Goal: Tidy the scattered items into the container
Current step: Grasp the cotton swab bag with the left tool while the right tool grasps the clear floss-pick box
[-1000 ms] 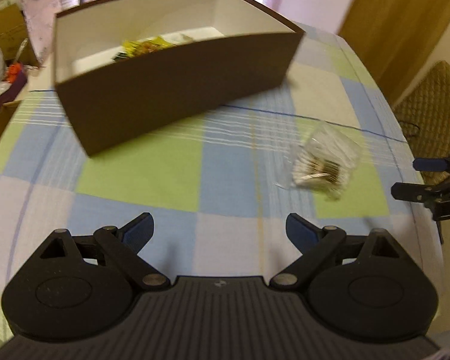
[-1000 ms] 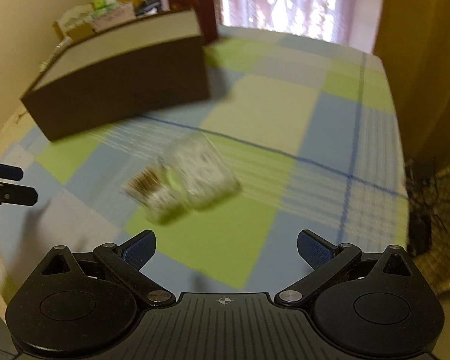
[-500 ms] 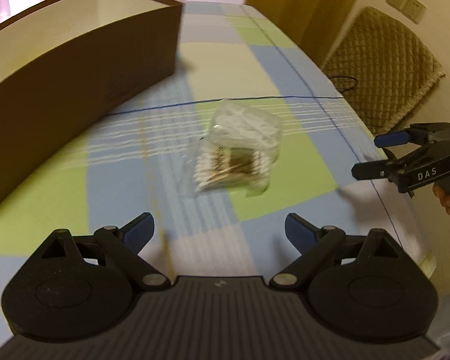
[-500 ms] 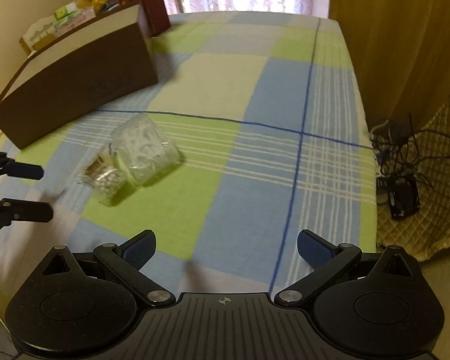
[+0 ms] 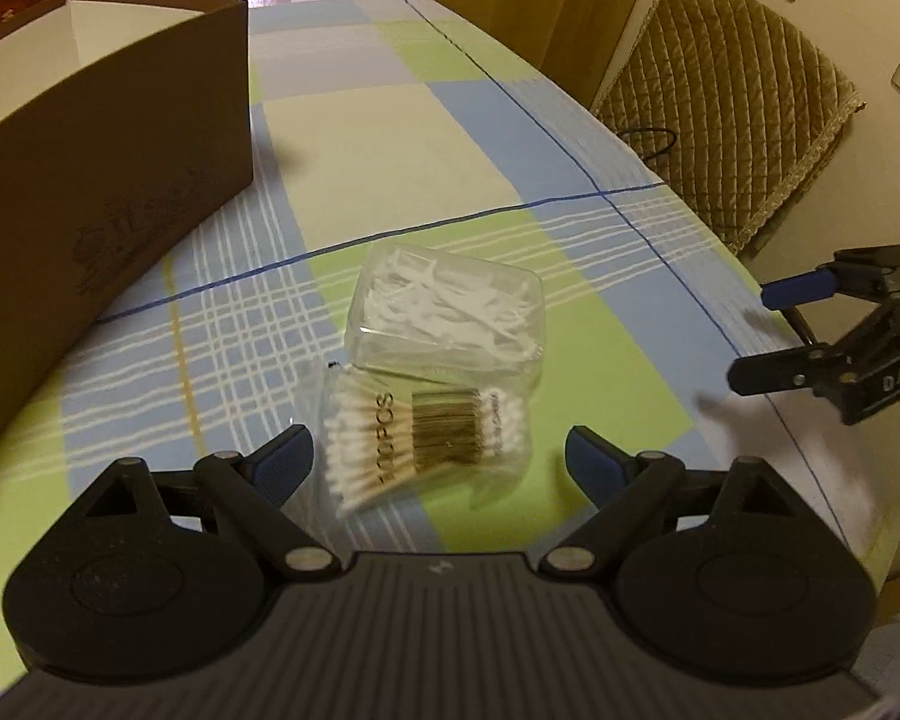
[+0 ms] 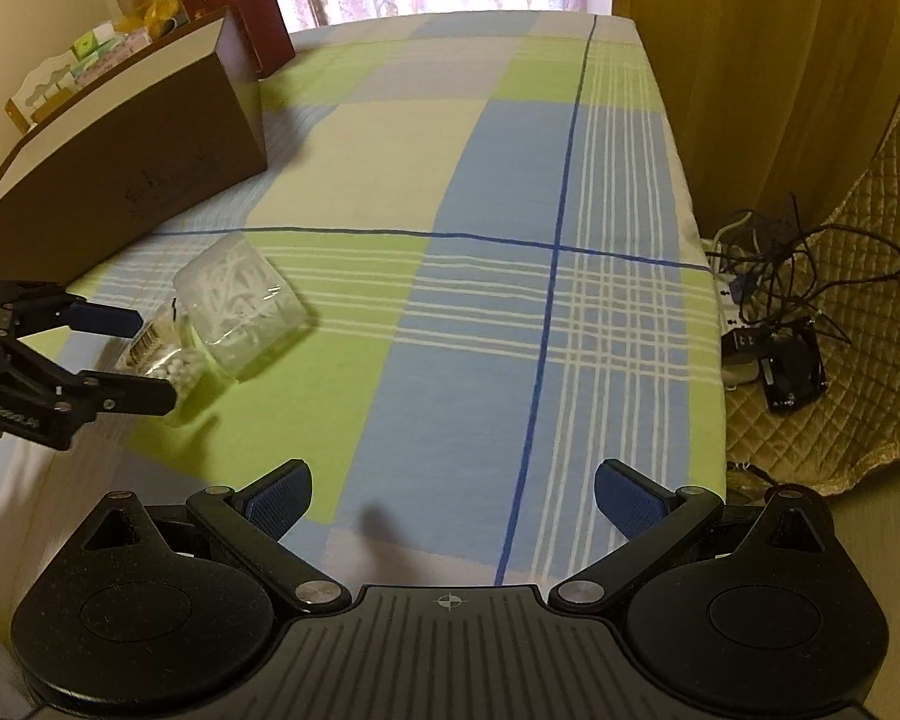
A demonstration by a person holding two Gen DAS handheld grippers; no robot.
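Observation:
A clear bag of cotton swabs (image 5: 426, 438) lies on the checked tablecloth, touching a clear plastic box of white floss picks (image 5: 450, 312) just beyond it. My left gripper (image 5: 441, 459) hovers low over the bag with a fingertip on each side; its jaws are closing, and the pads do not touch the bag. The brown open-topped container (image 5: 90, 180) stands to the left. In the right wrist view the left gripper (image 6: 147, 357) straddles the swab bag (image 6: 168, 354) beside the floss box (image 6: 240, 306). My right gripper (image 6: 453, 495) stands open over bare cloth, with nothing between its fingers.
The tablecloth (image 6: 480, 330) ends at the table's right edge, where tangled cables and a power strip (image 6: 774, 324) lie on the floor. A quilted chair cover (image 5: 720, 96) stands beyond that edge. Red boxes (image 6: 258, 12) and small packets sit behind the brown container (image 6: 120, 162).
My left gripper swung from the brown container to the right and came down over the swab bag and floss box, rolling as it went. The right gripper shifted slightly and stayed open.

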